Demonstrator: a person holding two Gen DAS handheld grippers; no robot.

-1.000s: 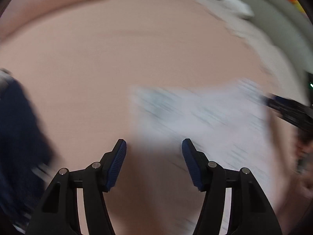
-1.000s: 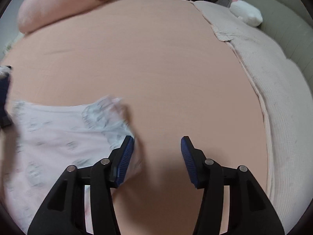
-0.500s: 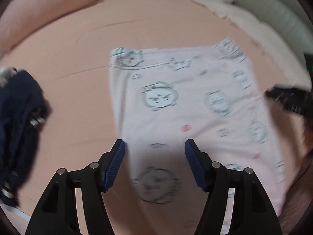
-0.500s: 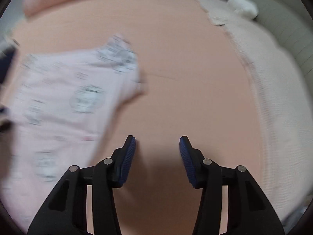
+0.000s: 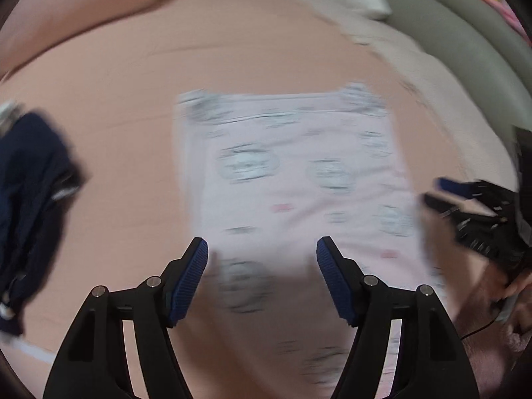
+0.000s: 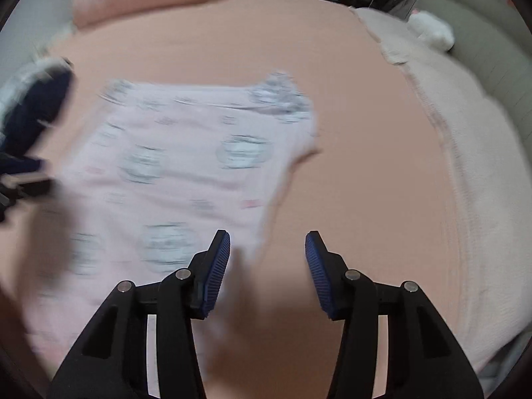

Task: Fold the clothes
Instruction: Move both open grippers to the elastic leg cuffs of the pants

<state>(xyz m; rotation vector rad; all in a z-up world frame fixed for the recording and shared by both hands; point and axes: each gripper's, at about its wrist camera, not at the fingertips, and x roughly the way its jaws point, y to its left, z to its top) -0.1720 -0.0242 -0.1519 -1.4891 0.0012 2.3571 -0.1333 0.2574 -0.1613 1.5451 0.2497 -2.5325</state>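
Both claws (image 5: pixel 262 249) (image 6: pixel 267 242) pulled back, released; left widening; shirt (image 5: pixel 299 173) flat, bedsheet (image 6: pixel 365 133) clear R.

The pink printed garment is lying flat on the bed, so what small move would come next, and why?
Probably lower both open grippers onto the pink garment's near edge. The left gripper, whose jaws have just been opening, and the right gripper hold nothing, and the garment lies spread flat, unfolded.

A pale pink printed garment (image 5: pixel 299 179) lies flat on a peach bed sheet (image 5: pixel 133 99), blurred. The left gripper (image 5: pixel 262 266) hangs above its near part, jaws just opening with nothing between the blue fingers (image 5: pixel 189 276). A dark navy garment (image 5: pixel 30 206) lies crumpled at the left; the right gripper (image 5: pixel 472 206) shows at the right edge.
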